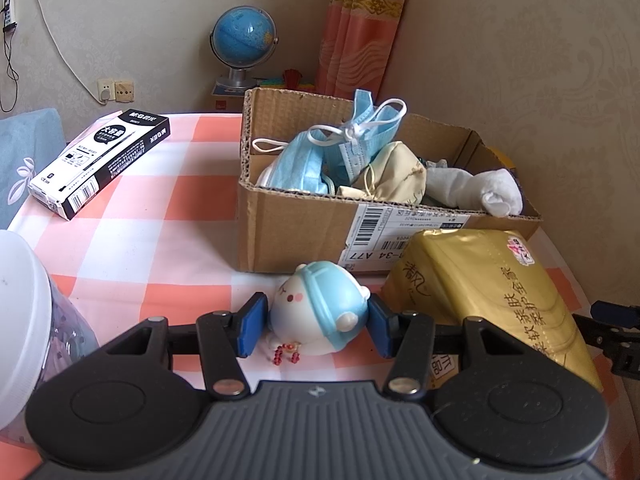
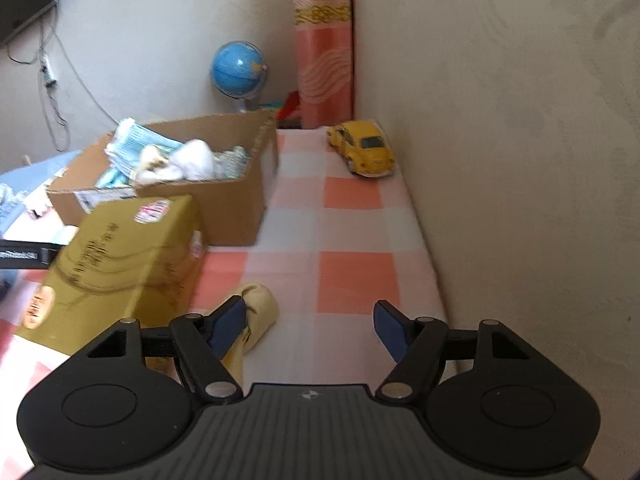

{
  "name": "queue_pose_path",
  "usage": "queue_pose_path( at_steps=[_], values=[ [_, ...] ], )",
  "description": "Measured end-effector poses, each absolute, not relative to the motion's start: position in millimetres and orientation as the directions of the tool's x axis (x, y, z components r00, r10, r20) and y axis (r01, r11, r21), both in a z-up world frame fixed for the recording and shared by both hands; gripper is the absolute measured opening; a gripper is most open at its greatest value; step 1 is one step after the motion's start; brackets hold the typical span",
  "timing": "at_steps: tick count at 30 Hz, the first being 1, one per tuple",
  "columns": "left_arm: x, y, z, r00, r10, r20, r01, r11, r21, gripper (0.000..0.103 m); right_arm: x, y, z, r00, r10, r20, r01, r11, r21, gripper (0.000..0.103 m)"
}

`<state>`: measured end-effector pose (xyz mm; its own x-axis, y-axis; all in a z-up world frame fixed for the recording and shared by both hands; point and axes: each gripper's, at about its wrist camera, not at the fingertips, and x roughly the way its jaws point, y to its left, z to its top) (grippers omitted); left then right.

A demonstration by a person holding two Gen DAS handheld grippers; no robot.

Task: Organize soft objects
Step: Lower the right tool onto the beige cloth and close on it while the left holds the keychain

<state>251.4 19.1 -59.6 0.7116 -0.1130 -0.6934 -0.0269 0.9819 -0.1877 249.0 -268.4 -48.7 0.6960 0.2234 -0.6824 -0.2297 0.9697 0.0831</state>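
A: Your cardboard box (image 1: 304, 236), centre of the left view, already holds blue face masks (image 1: 320, 156), a cream pouch (image 1: 394, 176) and a white sock (image 1: 480, 188). Much of the sorting looks done.

B: And the gold tissue pack (image 1: 492, 300) at lower right?

A: It lies on the checked cloth, just in front of the box, not yet packed.

B: What have you got in hand?

A: Your left gripper (image 1: 316, 324) sits partly closed, pads against both sides of the blue-capped squishy toy (image 1: 320, 312), which rests on the cloth at bottom centre.

B: The other one?

A: Your right gripper (image 2: 310, 330) stands open; a cream soft item (image 2: 260, 312) lies at its left finger, ungripped.
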Motion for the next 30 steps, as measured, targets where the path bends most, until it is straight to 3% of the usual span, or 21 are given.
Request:
queue_pose_path(
  at_steps=[8,13,21,26,30],
  values=[
    [251,18,-59,0.711,-0.11,-0.695,-0.025,0.983,-0.181,0.053,260,-262,-57,0.662,0.245,-0.709,-0.247,0.964,0.103,0.076],
    [252,19,-60,0.713,-0.107,-0.693,-0.032,0.982,-0.184,0.053,258,-271,-55,0.691,0.159,-0.705,-0.178,0.983,0.047,0.076],
    [249,20,-56,0.714,-0.102,-0.692,-0.036,0.983,-0.182,0.05,252,-270,-49,0.692,0.263,-0.672,-0.253,0.961,0.116,0.076],
    [249,21,-56,0.71,-0.102,-0.696,-0.036,0.983,-0.18,0.05,259,-265,-54,0.659,0.312,-0.684,-0.287,0.945,0.155,0.062],
    [250,20,-56,0.71,-0.104,-0.696,-0.033,0.983,-0.181,0.05,266,-266,-58,0.636,0.351,-0.687,-0.291,0.934,0.208,0.059]
  ],
)
